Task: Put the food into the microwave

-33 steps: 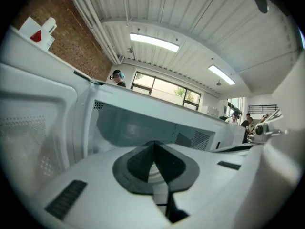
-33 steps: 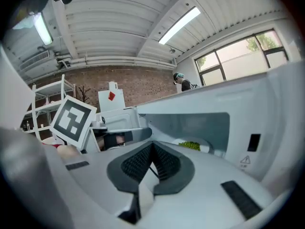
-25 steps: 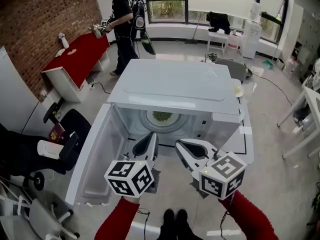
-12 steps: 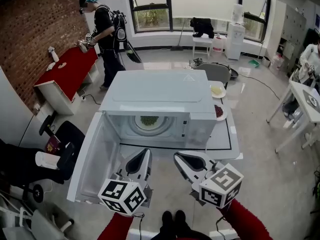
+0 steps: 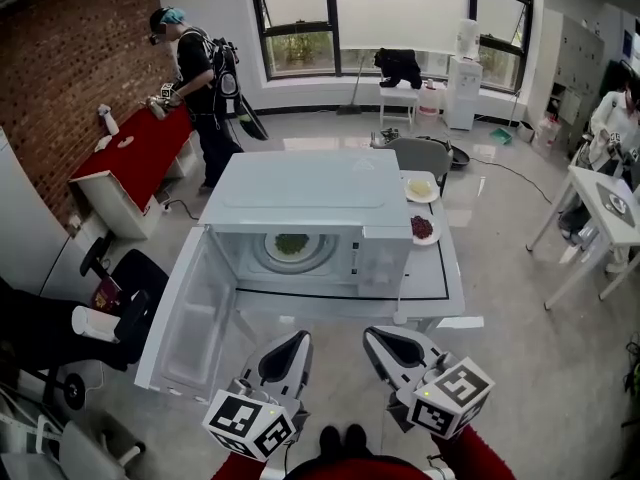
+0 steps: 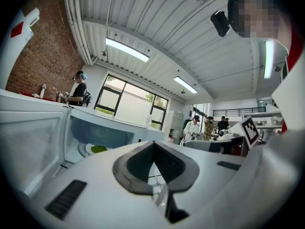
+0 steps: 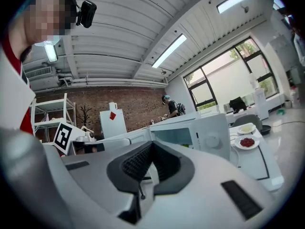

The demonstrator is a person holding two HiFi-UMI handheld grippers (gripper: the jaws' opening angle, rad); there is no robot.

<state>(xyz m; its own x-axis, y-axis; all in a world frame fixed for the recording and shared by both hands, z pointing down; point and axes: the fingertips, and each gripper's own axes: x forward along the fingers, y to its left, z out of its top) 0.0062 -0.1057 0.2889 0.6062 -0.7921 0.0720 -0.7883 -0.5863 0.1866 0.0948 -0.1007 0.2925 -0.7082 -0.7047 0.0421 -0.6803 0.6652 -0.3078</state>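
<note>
Microwave point(image 5: 300, 178) stands on the bench point(image 5: 440, 280), its door point(image 5: 195, 313) swung fully open to the left. Plate of green food point(image 5: 291, 245) sits inside, mid-cavity. Left tool point(image 5: 298, 340) and right tool point(image 5: 374, 336) are both closed to nothing, empty and level. They stand off in front of the bench, clear of the door. Two more plates sit just right of the oven: red food point(image 5: 422, 229) and pale food point(image 5: 421, 190). Judged: one loading is done. Next, either the right tool opens wide for the red plate's rim, or the left tool pushes the door shut.
</note>
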